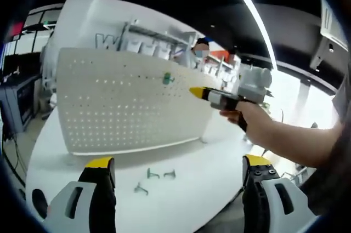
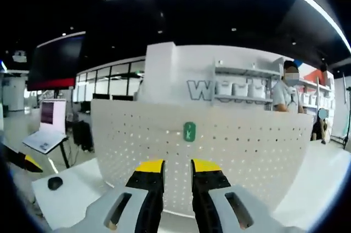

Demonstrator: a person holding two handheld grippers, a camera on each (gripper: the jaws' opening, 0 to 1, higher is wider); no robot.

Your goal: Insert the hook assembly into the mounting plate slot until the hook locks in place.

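1. One green hook (image 2: 189,131) already sits on the white pegboard mounting plate (image 2: 247,151), upper centre of the right gripper view; whether it has locked I cannot tell
2. In the left gripper view that same hook (image 1: 168,79) shows right of centre on the plate (image 1: 109,107), with my right gripper (image 1: 196,91) just beside it, apart from it, its yellow tips pointing at it
3. My right gripper's jaws stand nearly together with a narrow gap, nothing between them
4. My left gripper (image 1: 178,168) is spread wide and empty at the bottom of its view
5. Three spare hooks (image 1: 153,179) lie on the white table (image 1: 208,156), lower centre, below the plate
6. I judge one insertion done, the spare hooks possibly left
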